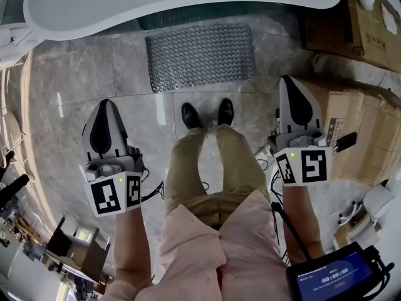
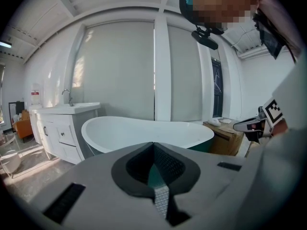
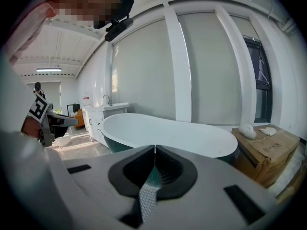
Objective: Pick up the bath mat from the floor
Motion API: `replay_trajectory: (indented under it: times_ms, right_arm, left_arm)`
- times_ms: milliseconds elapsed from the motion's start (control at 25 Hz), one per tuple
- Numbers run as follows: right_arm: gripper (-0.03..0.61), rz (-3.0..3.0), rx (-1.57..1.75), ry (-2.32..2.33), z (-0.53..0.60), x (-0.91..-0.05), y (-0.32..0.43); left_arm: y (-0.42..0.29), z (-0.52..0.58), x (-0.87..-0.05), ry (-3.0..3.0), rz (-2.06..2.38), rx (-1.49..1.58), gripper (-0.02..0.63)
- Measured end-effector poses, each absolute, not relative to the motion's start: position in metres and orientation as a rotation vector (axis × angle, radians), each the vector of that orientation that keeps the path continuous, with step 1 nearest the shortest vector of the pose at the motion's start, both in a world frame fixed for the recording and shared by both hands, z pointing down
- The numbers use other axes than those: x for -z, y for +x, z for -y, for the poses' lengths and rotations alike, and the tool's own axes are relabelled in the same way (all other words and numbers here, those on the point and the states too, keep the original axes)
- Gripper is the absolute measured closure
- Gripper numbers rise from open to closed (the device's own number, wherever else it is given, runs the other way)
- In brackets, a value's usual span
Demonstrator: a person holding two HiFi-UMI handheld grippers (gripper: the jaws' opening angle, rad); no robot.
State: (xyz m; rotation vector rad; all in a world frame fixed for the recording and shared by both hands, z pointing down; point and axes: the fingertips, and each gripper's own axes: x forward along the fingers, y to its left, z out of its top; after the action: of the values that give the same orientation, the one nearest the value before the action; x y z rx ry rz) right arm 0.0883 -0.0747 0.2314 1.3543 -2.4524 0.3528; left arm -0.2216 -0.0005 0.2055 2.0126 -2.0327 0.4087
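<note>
Mat (image 1: 200, 56) flat on floor (image 1: 75, 86) by tub (image 1: 182, 5), ahead of shoes (image 1: 207, 113). Left gripper (image 1: 105, 121) & right gripper (image 1: 296, 102): both jaws closed, empty, well above mat.

The left gripper (image 1: 105, 108) and right gripper (image 1: 291, 86) are held forward, one at each side of the legs (image 1: 213, 162), roughly parallel and pitched slightly downward. Both sets of jaws are fully closed with nothing between them. The forearms (image 1: 128, 237) extend straight behind the grippers.
</note>
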Motion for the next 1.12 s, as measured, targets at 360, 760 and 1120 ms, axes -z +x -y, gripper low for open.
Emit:
replay_trajectory:
  times_ms: [360,760,1120]
  right_arm:
    - [0.56,2.45,-0.36,1.358,0.058,-0.274,0.091]
    - [0.56,2.422,-0.386,1.366,0.06,-0.342,0.097]
    - [0.56,2.408,-0.408,1.344,0.069,-0.416,0.105]
  left_arm:
    - [-0.226,-0.016,-0.246,2.012,2.032,-0.422,0.589]
    - [-0.24,-0.019,-0.317,1.971,2.023,-0.451,0.589]
    - [-0.248,-0.012,-0.392,1.948,2.026,-0.456,0.589]
